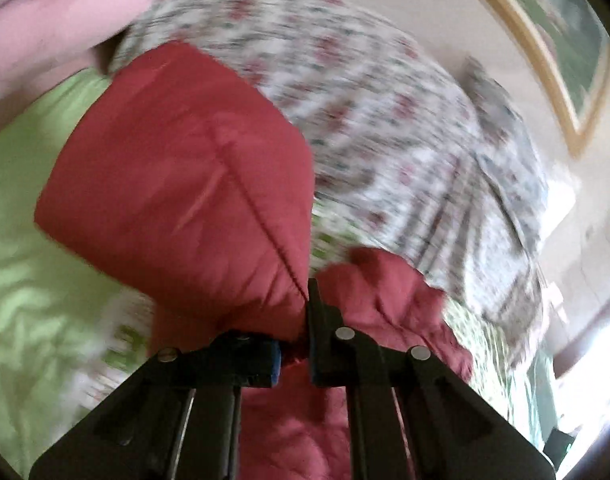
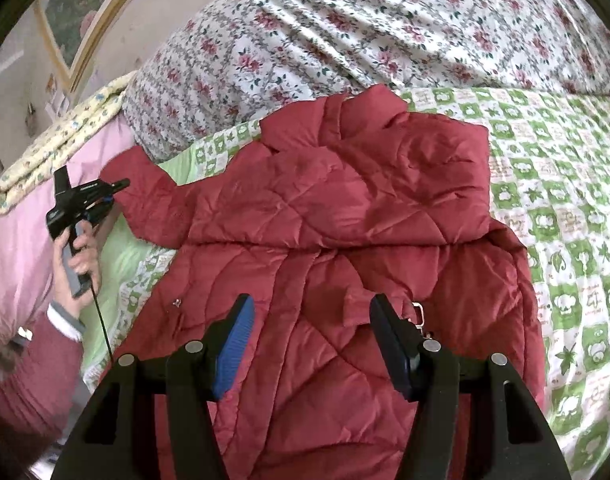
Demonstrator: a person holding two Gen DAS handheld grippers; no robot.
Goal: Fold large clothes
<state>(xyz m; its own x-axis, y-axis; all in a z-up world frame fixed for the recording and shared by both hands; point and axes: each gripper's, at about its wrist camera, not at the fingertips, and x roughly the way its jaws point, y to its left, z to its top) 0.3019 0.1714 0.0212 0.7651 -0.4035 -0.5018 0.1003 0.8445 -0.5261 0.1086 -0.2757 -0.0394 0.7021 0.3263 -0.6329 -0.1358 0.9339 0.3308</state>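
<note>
- The red quilted jacket [image 2: 345, 216] is lying spread on the green-checked bedspread [image 2: 565, 200], its upper half folded down over the lower half.
- The left gripper [image 1: 301, 320] is clamping the end of one sleeve [image 1: 177, 184], jaws together on the fabric, and is holding it out to the jacket's left, above the pink bedding [image 2: 21, 240].
- The left wrist view is blurring heavily; the sleeve is filling its middle and hiding most of the bed.
- The right gripper [image 2: 311, 344] is hovering over the jacket's lower front with its jaws apart, blue pads [image 2: 235, 352] showing, nothing between them.
- A small metal clasp [image 2: 417, 312] is sitting just beside the right-hand finger.
- A floral duvet [image 2: 385, 28] is bulging behind the jacket, touching its collar edge.
- A yellow folded blanket [image 2: 61, 140] is resting on the pink bedding near the wall.
- A gold-framed picture [image 2: 65, 12] is hanging on that wall.
- The person's hand [image 2: 83, 264] is gripping the left tool's handle, a thin black cord trailing down from it.
</note>
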